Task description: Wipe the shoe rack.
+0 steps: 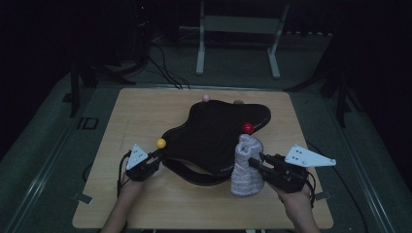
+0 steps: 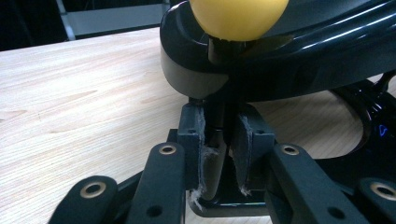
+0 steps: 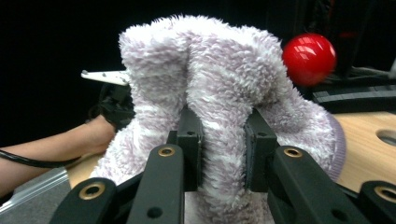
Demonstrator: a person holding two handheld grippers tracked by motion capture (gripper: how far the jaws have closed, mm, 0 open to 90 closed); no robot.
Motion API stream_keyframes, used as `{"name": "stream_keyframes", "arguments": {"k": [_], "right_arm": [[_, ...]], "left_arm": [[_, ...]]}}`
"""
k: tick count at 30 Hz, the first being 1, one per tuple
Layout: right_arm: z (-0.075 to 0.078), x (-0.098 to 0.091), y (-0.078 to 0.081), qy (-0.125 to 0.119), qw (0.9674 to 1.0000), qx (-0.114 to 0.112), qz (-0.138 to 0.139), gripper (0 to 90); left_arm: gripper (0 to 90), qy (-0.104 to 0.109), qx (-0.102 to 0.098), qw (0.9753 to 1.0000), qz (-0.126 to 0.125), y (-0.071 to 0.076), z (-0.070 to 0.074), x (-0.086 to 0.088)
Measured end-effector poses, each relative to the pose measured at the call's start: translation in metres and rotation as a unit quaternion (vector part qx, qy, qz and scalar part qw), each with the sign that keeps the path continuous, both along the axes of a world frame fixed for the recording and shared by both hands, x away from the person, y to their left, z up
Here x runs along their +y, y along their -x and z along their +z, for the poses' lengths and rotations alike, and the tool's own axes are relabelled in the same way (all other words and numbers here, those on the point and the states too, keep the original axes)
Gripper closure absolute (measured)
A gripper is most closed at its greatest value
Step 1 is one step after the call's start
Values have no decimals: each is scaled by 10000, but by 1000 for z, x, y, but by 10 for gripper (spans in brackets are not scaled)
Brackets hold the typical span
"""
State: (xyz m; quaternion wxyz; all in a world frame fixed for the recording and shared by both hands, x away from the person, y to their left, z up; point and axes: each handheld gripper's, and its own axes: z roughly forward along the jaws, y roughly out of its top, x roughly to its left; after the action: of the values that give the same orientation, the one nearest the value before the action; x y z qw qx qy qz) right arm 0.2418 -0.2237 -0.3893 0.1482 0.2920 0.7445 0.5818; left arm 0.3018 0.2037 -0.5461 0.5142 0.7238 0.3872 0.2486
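A black curved stand [image 1: 214,133] lies on the wooden table, with ball-topped pegs along its rim. My left gripper [image 1: 156,156] is at the stand's near left corner, shut on the black peg [image 2: 217,116] just under the yellow ball [image 1: 161,143] [image 2: 238,16]; in the left gripper view [image 2: 223,135] the pads press the peg from both sides. A fuzzy pale lilac sock [image 1: 246,167] [image 3: 219,93] stands upright at the stand's near right edge, below the red ball [image 1: 248,127] [image 3: 309,52]. My right gripper [image 1: 255,162] [image 3: 223,140] is shut on a fold of the sock's side.
A pink ball [image 1: 206,97] and a dull grey ball [image 1: 238,102] top pegs on the stand's far rim. The table [image 1: 145,111] has bare wood to the left and near the front. A white frame [image 1: 238,39] and cables lie on the floor beyond.
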Motion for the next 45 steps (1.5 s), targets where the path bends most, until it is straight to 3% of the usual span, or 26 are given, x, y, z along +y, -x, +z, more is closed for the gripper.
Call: {"name": "stream_keyframes", "arguments": {"k": [5, 9, 10, 12, 16, 20, 23, 25, 29, 38, 42, 45], "right_arm": [[1, -2, 0, 256, 9996, -31, -121, 731], [6, -4, -1, 168, 9993, -167, -276, 731], [2, -3, -2, 190, 9992, -146, -315, 733], [-6, -5, -5, -25, 9995, -18, -300, 734], [-3, -8, -7, 279, 9988, -73, -395, 733], [5, -12, -11, 182, 9984, -209, -493, 732], [-2, -8, -19, 286, 9982, -131, -507, 734], [-10, -9, -22, 173, 9985, -25, -519, 735], [-20, -10, -26, 433, 9967, 115, -673, 733], [-12, -21, -20, 320, 9973, 73, -653, 731], [-7, -26, -17, 260, 9974, -16, -678, 731], [-5, -30, -16, 210, 9971, -31, -733, 731]], "left_arm": [[749, -17, -4, 10000, -27, 0, 0, -1], [749, -24, -7, 10000, -61, 1, 0, -2], [750, -18, -8, 10000, -46, 0, 0, -2], [750, 2, -5, 10000, -29, 0, 0, -1], [750, -3, -18, 10000, -27, 0, 0, -2], [750, -2, -18, 10000, -43, 0, -1, -1], [750, -9, -8, 10000, -45, 0, 0, -1], [750, -5, -18, 10000, -47, 0, 0, -1], [749, -6, -3, 10000, -69, 0, 0, -1], [676, -17, 26, 9999, -164, 4, 7, 9], [539, 219, 250, 9990, -286, 3, 11, 22], [518, 578, -85, 9982, -166, 14, 26, 37]]}}
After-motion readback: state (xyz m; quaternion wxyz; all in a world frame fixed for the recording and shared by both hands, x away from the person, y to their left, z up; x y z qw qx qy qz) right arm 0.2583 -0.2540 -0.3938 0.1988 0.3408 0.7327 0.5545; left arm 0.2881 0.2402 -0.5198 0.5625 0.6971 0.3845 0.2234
